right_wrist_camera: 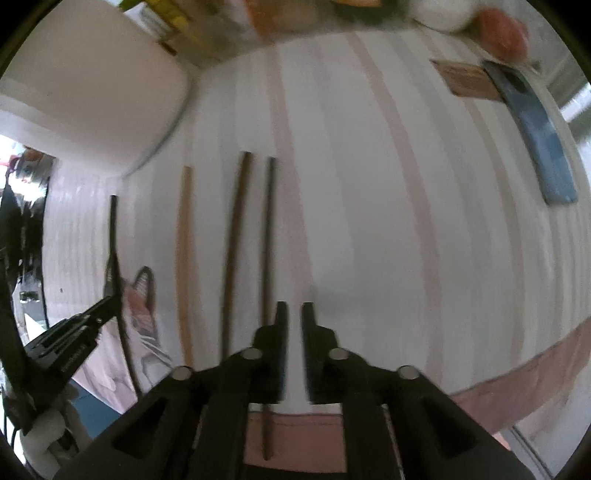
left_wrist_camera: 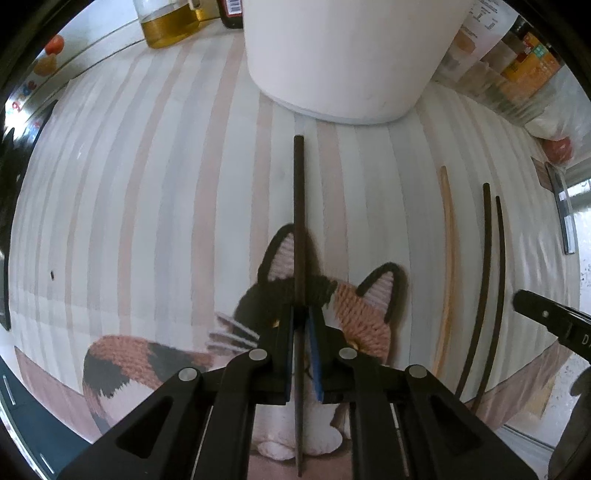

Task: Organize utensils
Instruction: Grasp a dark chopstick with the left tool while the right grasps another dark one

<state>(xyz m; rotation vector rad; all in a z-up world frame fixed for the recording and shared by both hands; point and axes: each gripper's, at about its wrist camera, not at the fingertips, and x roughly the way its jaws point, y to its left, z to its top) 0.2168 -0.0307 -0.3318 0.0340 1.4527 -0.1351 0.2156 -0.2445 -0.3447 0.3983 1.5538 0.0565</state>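
My left gripper point(left_wrist_camera: 301, 312) is shut on a dark chopstick point(left_wrist_camera: 298, 206) that points forward toward a white container point(left_wrist_camera: 347, 55). It also shows in the right wrist view point(right_wrist_camera: 110, 295), gripping that chopstick point(right_wrist_camera: 112, 229). On the striped mat lie a light wooden chopstick point(left_wrist_camera: 445, 266) and two dark chopsticks point(left_wrist_camera: 484, 280), also seen from the right wrist: the light one point(right_wrist_camera: 184, 258) and the dark ones point(right_wrist_camera: 234, 251). My right gripper point(right_wrist_camera: 293, 314) is nearly closed and empty, just right of the dark chopsticks. Its fingertip point(left_wrist_camera: 532, 302) shows at the right edge of the left wrist view.
A crocheted cat coaster point(left_wrist_camera: 354, 310) lies under my left gripper. An oil bottle point(left_wrist_camera: 170, 22) and packets point(left_wrist_camera: 517, 55) stand at the back. A wooden block point(right_wrist_camera: 469, 79) and a dark blue flat tool point(right_wrist_camera: 535, 136) lie at the mat's far right.
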